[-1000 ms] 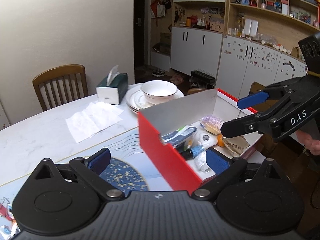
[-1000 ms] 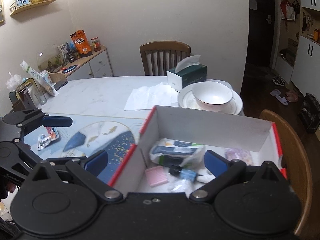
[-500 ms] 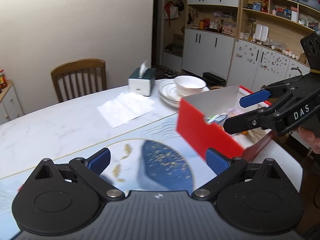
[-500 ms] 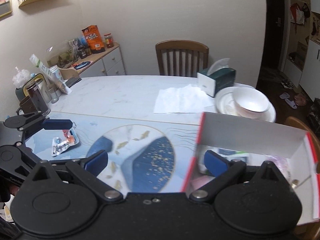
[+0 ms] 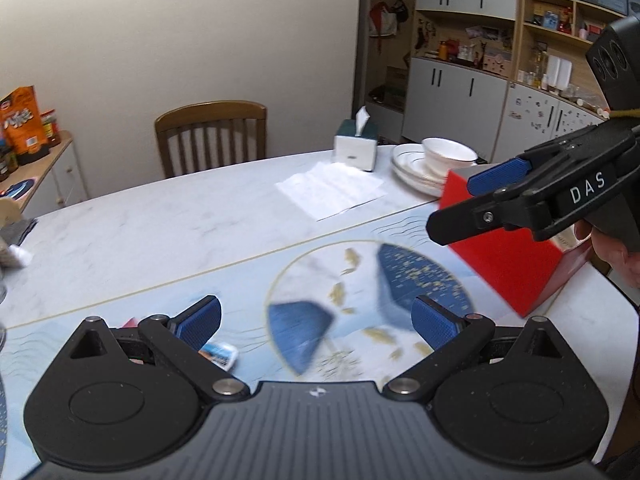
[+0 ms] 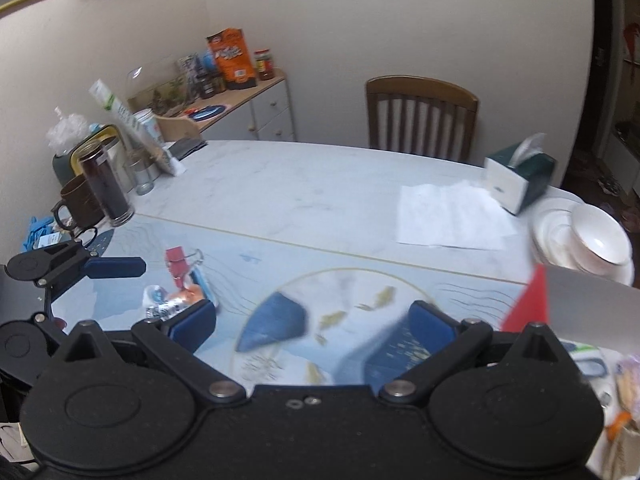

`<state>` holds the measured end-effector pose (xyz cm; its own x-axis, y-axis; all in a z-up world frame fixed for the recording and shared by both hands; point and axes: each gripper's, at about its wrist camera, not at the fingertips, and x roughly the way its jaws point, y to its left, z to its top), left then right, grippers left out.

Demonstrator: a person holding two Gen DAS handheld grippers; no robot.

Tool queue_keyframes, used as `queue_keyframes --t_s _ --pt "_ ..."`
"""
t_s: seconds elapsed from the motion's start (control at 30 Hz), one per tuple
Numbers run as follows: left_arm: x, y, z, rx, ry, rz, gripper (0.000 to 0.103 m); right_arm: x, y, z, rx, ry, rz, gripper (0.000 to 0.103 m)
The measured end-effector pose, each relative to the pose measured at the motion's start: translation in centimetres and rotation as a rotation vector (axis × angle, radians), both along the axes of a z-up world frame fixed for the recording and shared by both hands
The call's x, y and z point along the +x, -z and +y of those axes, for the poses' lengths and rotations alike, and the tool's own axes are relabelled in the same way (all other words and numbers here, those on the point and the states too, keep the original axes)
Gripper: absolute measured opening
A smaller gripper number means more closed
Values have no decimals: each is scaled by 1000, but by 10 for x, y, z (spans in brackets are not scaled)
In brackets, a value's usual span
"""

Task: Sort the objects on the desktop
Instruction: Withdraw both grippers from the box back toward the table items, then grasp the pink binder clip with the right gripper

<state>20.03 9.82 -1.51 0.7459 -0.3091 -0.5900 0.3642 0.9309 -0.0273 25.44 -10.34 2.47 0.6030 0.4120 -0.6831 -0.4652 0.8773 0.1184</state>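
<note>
Both tongs, left (image 5: 316, 320) and right (image 6: 312, 330), agape, empty, above the placemat (image 5: 160, 300).

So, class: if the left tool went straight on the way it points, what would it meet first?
Probably the printed mat on the table; its open left tool points down at it, nothing between. Depth unclear.

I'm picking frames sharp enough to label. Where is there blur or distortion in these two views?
Left wrist view: the printed mat is smeared by motion, while the left tongs stay sharp, and fisheye bends the table edge. Right wrist view: the mat and the red box are blurred, and the packets are soft.
</note>
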Motion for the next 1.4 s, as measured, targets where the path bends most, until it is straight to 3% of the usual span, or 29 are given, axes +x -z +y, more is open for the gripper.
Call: queue_keyframes --t_s 0.7,1.0,1.4 --pt "12 58 86 68 -64 31 102 47 37 144 -62 -162 52 102" --pt "33 86 91 101 6 59 102 72 64 190 -116 -223 91 98" --pt "53 110 90 87 -6 120 101 95 90 223 -138 -258 147 86"
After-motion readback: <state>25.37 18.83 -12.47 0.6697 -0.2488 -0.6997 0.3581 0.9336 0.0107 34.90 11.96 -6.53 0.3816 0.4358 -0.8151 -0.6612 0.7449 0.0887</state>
